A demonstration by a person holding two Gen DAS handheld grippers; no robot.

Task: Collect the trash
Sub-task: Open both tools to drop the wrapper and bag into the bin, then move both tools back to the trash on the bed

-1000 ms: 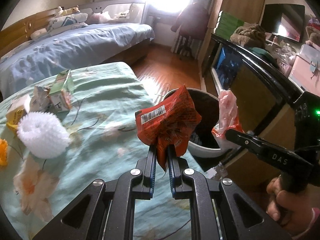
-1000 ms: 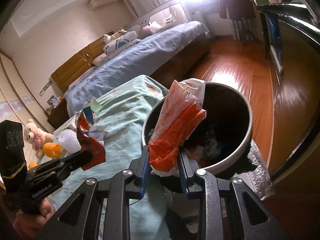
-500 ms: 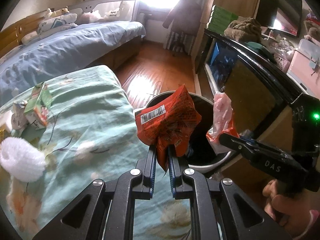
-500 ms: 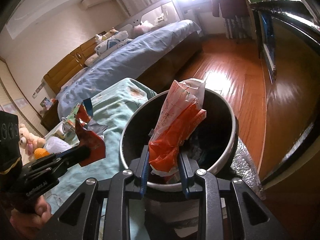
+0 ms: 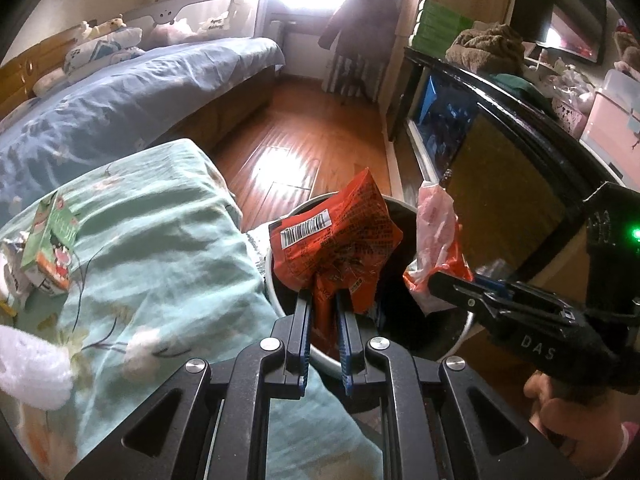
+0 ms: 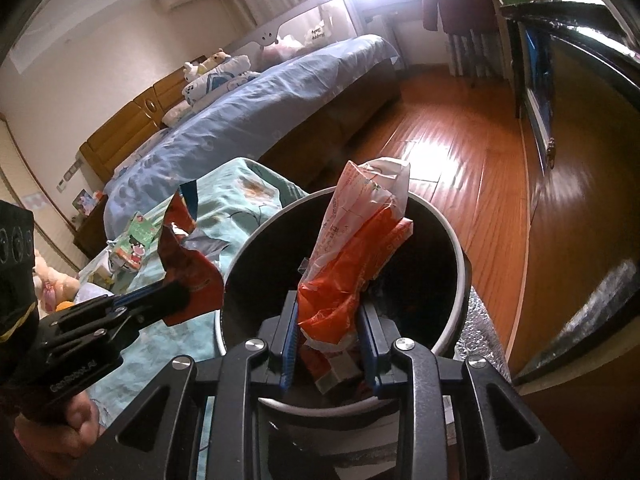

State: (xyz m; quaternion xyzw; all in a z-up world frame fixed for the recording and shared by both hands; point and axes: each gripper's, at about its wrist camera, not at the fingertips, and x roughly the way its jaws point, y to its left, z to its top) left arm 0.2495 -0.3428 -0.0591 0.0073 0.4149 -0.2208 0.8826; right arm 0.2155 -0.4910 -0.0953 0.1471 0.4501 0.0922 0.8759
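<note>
Left gripper (image 5: pixel 323 308), jaws nearly together, clamps a red snack wrapper (image 5: pixel 334 240) above the near rim of the trash bin (image 6: pixel 456 248). Right gripper (image 6: pixel 329 328), jaws narrowly apart, pinches an orange-and-white wrapper (image 6: pixel 360 240) over the bin's dark interior. Beyond: green-clothed table (image 5: pixel 160 248).

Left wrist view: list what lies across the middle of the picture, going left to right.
Green drink carton → teal floral bedcover → red snack wrapper with barcode held in the left tool → pale pink-and-orange wrapper → right tool.
</note>
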